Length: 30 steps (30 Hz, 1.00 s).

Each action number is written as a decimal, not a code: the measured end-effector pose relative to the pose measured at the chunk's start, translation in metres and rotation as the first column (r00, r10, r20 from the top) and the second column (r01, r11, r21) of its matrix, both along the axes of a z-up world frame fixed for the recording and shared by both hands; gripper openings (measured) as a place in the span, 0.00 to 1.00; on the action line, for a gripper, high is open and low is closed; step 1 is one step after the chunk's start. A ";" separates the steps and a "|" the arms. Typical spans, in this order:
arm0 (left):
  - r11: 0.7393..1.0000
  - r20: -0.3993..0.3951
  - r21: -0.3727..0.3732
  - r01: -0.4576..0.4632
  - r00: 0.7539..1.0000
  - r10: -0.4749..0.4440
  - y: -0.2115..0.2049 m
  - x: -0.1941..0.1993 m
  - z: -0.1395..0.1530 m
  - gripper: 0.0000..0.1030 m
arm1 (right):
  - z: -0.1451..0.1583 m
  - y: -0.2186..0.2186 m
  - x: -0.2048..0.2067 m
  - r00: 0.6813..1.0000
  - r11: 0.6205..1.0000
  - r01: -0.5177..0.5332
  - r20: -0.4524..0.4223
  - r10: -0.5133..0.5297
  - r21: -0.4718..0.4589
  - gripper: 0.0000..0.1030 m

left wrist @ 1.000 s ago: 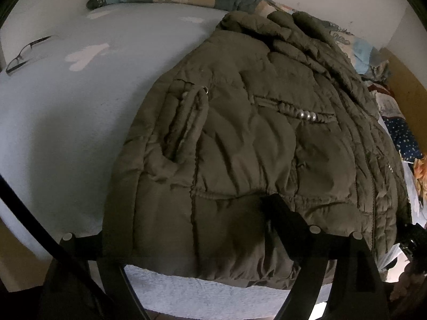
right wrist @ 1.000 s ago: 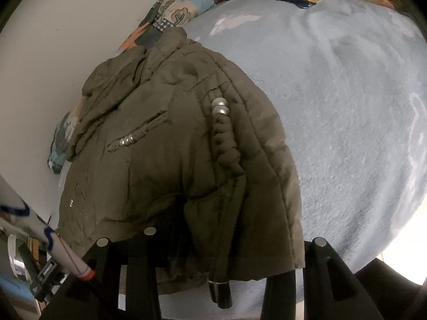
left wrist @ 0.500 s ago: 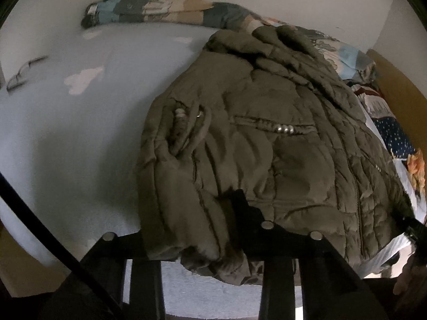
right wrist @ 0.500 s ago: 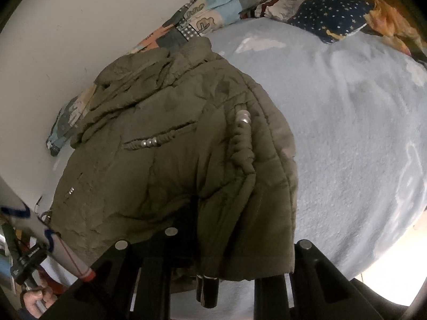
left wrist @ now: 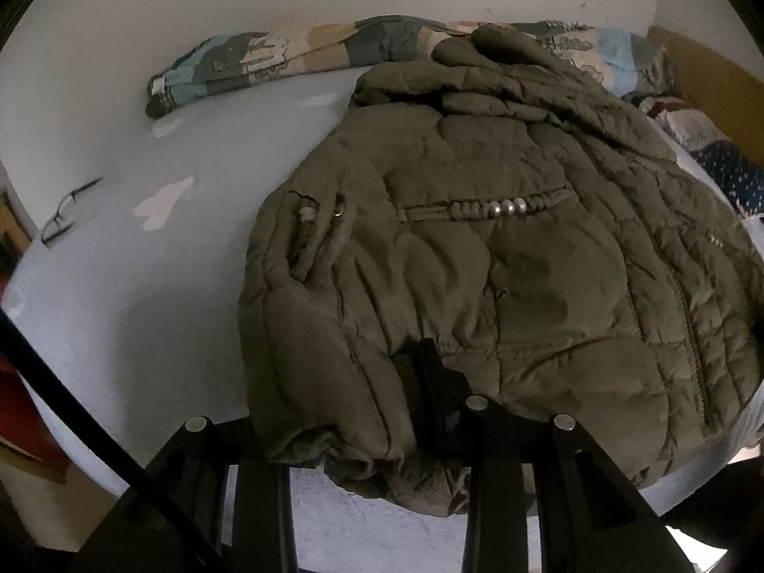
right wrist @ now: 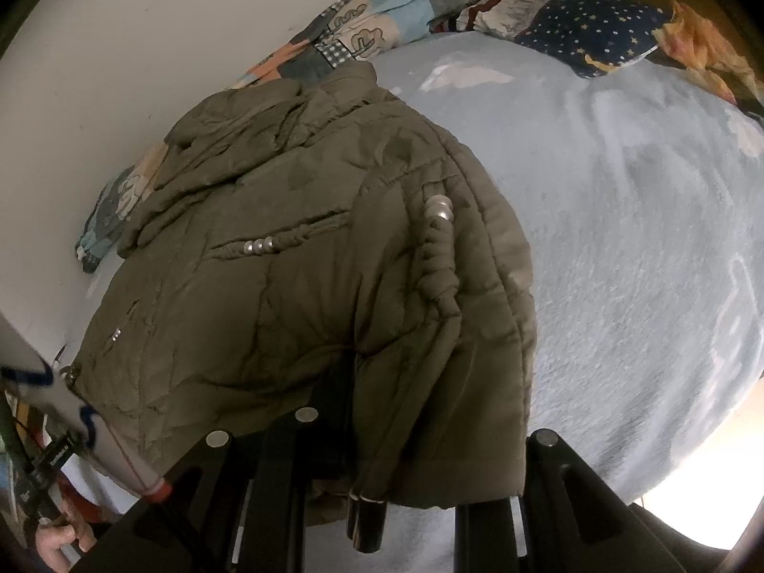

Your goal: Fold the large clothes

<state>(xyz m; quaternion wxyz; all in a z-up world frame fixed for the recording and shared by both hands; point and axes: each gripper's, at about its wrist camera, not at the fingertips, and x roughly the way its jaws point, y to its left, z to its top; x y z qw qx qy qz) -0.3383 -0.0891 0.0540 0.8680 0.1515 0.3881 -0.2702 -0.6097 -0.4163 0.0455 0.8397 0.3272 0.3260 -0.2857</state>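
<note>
An olive quilted jacket lies on a light blue bed cover, collar toward the wall. My left gripper is shut on the jacket's near left hem corner, with cloth bunched over its fingers. In the right wrist view the jacket fills the left half. My right gripper is shut on the near right hem corner, the cloth draped over its fingers. Both hem corners are raised off the bed.
A patchwork blanket runs along the white wall behind the jacket. Glasses lie on the bed at far left. Star-patterned and orange bedding is piled at the head. The bed cover stretches right of the jacket.
Both grippers have closed on the hem corners and lifted them. The near hem has bunched up and moved toward the collar; the left view has pulled back and up.
</note>
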 end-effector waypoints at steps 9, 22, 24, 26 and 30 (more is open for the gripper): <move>0.998 0.050 0.060 0.012 0.999 -0.015 -0.006 -0.007 -0.001 0.31 | -0.001 0.000 0.001 1.000 1.000 0.007 -0.004 -0.007 -0.001 0.20; 0.994 0.088 0.103 0.023 0.996 -0.032 -0.011 -0.010 -0.003 0.31 | -0.003 -0.006 0.008 0.997 1.000 0.007 -0.074 -0.004 0.028 0.30; 0.994 0.091 0.105 0.023 0.995 -0.033 -0.011 -0.010 -0.003 0.31 | -0.003 -0.006 0.008 0.997 1.000 0.010 -0.073 -0.007 0.030 0.28; 0.994 0.094 0.108 0.024 0.995 -0.034 -0.012 -0.011 -0.003 0.31 | -0.003 -0.006 0.008 0.998 1.000 0.009 -0.070 -0.008 0.020 0.25; 0.994 0.105 0.108 0.031 0.994 -0.043 -0.012 -0.013 -0.003 0.30 | -0.002 -0.004 0.007 0.998 1.000 0.003 -0.055 -0.003 0.011 0.20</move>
